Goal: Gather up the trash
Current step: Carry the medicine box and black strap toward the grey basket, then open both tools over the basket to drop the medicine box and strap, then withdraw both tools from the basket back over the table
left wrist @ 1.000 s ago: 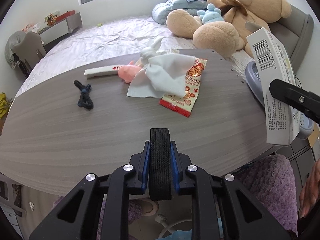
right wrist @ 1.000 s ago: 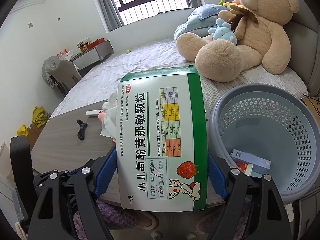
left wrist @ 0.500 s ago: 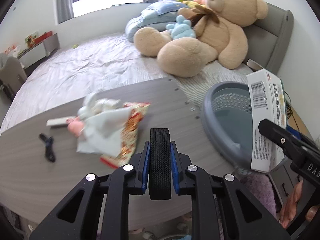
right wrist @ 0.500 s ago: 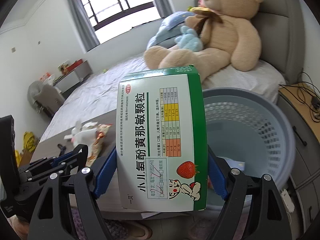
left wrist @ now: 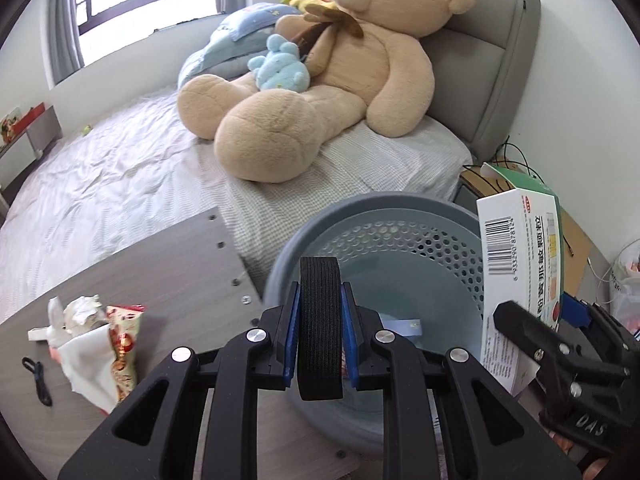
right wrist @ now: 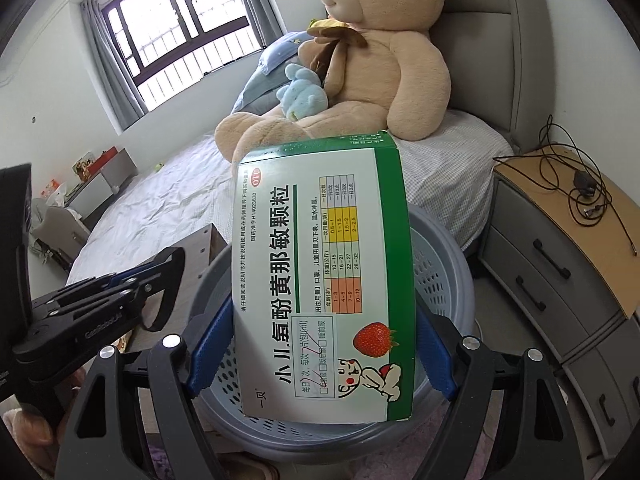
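two pieces of trash were left on the table at the far left: a crumpled white tissue lying over a red snack wrapper, both well back from the table's end, with a small black tie beside them. we held the left gripper clenched on nothing, its pads pressed together, hovering just over the near rim of the grey basket; we judged it was kept there only to stay out of the way. the basket stood just off the table's end, beside the bed, likely so trash could go straight over the edge into it. something pale blue already lay at its bottom. to the right, our right gripper was grasping the green and white medicine box across its sides, face up, above the basket's opening. we judged the box sat within the rim, so letting go should drop it in. open room lay on all sides of it; the nightstand stood near on the right.
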Available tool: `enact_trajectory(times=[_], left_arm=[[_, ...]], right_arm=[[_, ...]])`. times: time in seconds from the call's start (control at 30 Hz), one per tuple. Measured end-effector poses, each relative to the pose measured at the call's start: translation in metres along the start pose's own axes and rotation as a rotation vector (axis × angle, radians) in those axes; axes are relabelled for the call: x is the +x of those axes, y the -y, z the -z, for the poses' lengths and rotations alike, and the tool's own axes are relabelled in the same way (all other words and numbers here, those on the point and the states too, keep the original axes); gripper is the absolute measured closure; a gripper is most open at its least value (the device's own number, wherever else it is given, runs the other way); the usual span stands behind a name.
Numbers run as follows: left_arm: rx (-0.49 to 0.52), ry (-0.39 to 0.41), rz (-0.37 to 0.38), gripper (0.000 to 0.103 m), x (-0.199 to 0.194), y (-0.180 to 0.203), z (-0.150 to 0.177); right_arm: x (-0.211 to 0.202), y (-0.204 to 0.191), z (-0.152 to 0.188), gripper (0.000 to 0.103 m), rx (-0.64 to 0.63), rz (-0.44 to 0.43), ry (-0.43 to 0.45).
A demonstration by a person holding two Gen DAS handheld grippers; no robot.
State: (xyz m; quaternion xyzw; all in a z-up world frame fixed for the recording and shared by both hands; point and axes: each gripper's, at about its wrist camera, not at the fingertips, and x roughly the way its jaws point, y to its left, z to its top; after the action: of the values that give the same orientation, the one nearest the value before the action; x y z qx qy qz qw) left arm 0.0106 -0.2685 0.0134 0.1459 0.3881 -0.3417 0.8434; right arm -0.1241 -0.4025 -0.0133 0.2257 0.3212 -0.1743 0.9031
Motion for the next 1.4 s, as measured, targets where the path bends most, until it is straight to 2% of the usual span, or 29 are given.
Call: enact_trajectory(times=[0.43, 0.5, 0.6, 0.63, 0.67, 0.93, 1.07, 1.4], left_arm=[[0.020, -0.050, 0.006, 0.083, 0.023, 0.017, -0.007], [0.016, -0.052, 0.007, 0.077, 0.022, 0.016, -0.006], [-0.001, -0.041, -0.005, 0.053, 0.018, 0.011, -0.006], [-0.006, -0.031, -0.011, 0.041, 0.016, 0.009, -0.006], [-0.008, -0.020, -0.017, 0.039, 0.014, 0.008, -0.006], [-0.023, -0.016, -0.033, 0.038, 0.009, 0.001, -0.006], [-0.037, -0.013, -0.045, 0.032, 0.005, -0.003, -0.003], [-0.061, -0.016, -0.068, 0.027, -0.008, -0.015, 0.015]], right_arm=[[0.007, 0.014, -0.002, 0.025, 0.009, -0.019, -0.012], [0.008, 0.014, -0.002, 0.024, 0.010, -0.022, -0.017], [0.009, 0.015, -0.003, 0.024, 0.024, -0.025, -0.021], [0.009, 0.016, -0.003, 0.024, 0.029, -0.029, -0.020], [0.009, 0.016, -0.003, 0.024, 0.034, -0.031, -0.018], [0.004, 0.015, -0.005, 0.023, 0.035, -0.015, -0.001], [0.004, 0.013, -0.005, 0.023, 0.036, -0.017, -0.003], [0.009, 0.004, 0.002, 0.023, 0.029, -0.015, -0.023]])
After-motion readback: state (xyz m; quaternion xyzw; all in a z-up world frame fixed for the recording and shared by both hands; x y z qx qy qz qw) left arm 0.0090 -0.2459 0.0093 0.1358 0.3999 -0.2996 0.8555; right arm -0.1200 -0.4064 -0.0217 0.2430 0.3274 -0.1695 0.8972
